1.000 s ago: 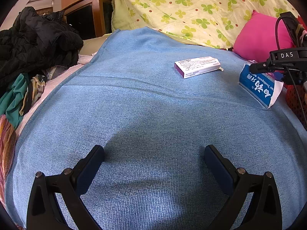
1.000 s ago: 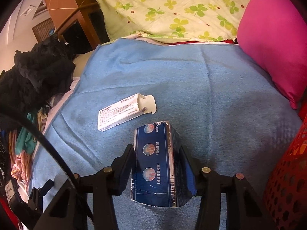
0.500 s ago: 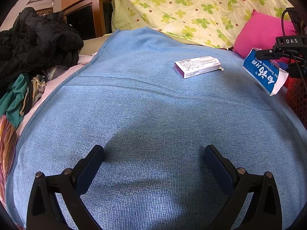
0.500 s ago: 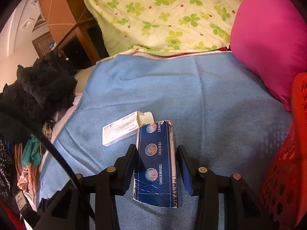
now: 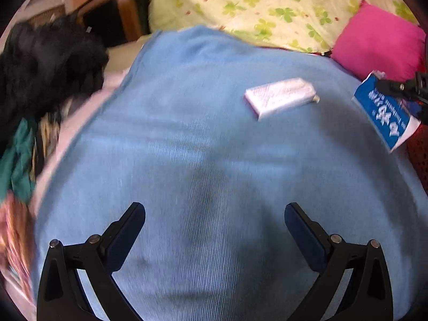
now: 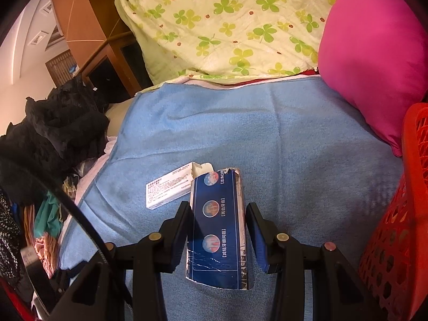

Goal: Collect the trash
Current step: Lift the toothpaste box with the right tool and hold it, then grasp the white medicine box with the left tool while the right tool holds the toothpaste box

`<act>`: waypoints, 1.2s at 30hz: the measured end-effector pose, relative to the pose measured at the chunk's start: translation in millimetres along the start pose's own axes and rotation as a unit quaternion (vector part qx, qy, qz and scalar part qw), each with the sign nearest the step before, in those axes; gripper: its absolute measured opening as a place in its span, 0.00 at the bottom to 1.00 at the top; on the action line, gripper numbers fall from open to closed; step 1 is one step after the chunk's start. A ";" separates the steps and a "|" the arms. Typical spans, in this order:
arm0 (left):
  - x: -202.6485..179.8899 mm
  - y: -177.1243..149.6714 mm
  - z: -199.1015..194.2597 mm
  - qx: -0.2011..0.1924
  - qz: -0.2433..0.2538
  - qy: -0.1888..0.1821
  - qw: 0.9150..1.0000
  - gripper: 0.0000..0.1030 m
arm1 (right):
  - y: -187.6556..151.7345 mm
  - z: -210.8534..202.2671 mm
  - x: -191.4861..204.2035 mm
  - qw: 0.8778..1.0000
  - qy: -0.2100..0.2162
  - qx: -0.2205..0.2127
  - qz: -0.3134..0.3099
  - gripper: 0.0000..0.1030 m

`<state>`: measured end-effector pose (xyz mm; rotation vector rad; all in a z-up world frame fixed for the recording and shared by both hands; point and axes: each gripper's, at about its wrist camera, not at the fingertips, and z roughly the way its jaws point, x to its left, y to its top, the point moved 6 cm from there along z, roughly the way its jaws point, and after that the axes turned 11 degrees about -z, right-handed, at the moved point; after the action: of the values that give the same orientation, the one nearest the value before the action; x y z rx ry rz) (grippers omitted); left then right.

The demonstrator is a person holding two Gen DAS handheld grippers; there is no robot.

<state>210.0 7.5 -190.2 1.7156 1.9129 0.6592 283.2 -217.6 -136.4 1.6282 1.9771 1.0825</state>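
right hand-held gripper [image 6: 218,230] clamped on blue toothpaste box [image 6: 216,230], long axis running along fingers; red basket [image 6: 401,214] just right, bed's right edge. left hand-held gripper [image 5: 214,230] wide open, empty.

On the blanket [image 6: 294,147], the small carton [image 6: 168,187] lies left of the toothpaste box [image 6: 216,230]; the basket [image 6: 396,227] stands right.

A home bedroom: bed with blue blanket [image 6: 281,133], clover quilt [image 6: 227,21], piled clothes [image 6: 53,128].
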 end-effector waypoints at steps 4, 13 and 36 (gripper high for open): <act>-19.9 22.2 12.8 0.015 0.038 -0.006 0.999 1.00 | 0.4 0.0 -1.2 1.000 0.000 0.000 0.003 0.44; -33.4 46.8 44.5 0.030 0.038 -0.029 0.998 1.00 | 2.8 4.4 -10.9 1.000 0.001 0.004 0.024 0.44; -78.7 116.3 116.9 0.107 0.078 -0.121 0.984 1.00 | 1.9 29.3 -13.3 0.999 0.004 0.026 0.031 0.44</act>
<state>381.1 -55.7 -202.5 1.9918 1.7431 0.2880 308.4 -220.4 -156.4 1.7248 1.9874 1.0703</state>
